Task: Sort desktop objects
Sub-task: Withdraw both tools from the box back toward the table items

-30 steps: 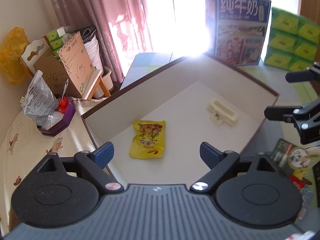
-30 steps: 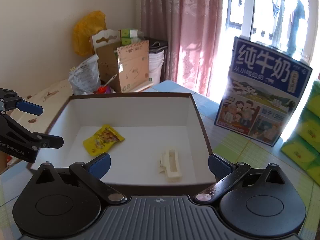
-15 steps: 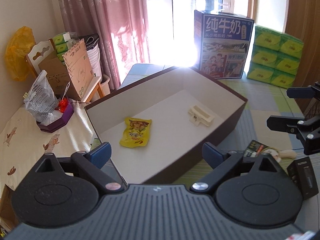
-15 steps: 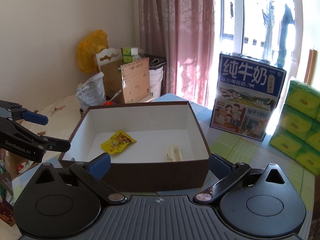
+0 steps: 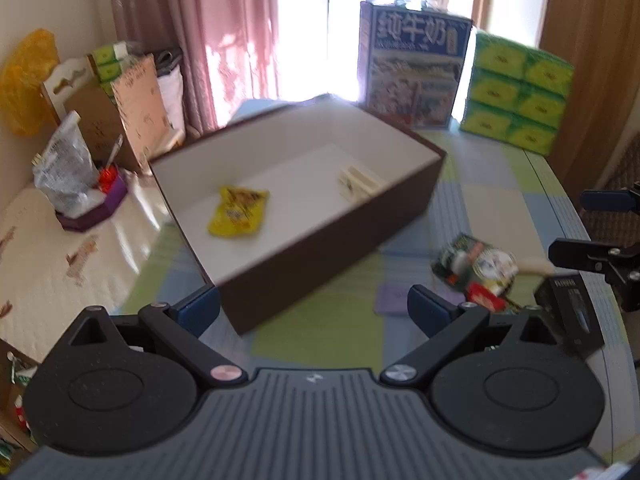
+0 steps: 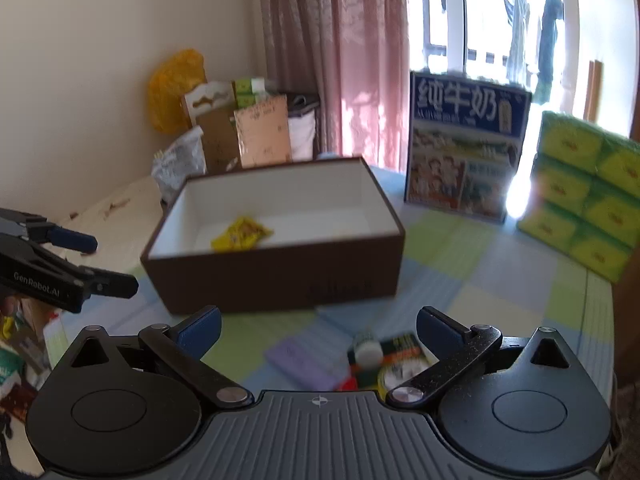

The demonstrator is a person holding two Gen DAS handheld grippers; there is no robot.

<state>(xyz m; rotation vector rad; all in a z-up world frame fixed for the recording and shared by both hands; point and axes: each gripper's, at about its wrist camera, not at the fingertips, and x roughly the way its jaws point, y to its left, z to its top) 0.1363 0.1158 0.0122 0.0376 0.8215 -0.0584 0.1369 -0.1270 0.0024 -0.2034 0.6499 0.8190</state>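
Sorting is partly done, as I judge it: the brown box (image 5: 332, 248) on the checked tabletop (image 5: 472, 208) already holds a yellow snack packet (image 5: 238, 211) lying flat on its white floor and a cream clip (image 5: 357, 184) near its right wall, well apart from the packet. Several things wait outside the box, so most of the work looks to be ahead of me.

My left claw (image 5: 313, 307) hovers over the tabletop at the box's near corner, jaws spread wide with nothing between them. My right claw (image 6: 318, 327) is likewise wide apart and empty, hanging above the loose pile.

That pile sits close in front of the box: a flat lilac pad (image 6: 300, 362), a dark green printed packet (image 5: 472, 266) with red and white parts beside it, what seems a small white-capped bottle (image 6: 367, 354), and a black box (image 5: 572, 320) at the right edge. Motion blur keeps me from reading labels or telling exactly how these overlap.

The packet inside the box looks soft and crinkled; the clip looks like rigid plastic. A blue milk carton box (image 6: 466, 148) and green tissue packs (image 6: 588, 196) stand farther back, apart from the pile.
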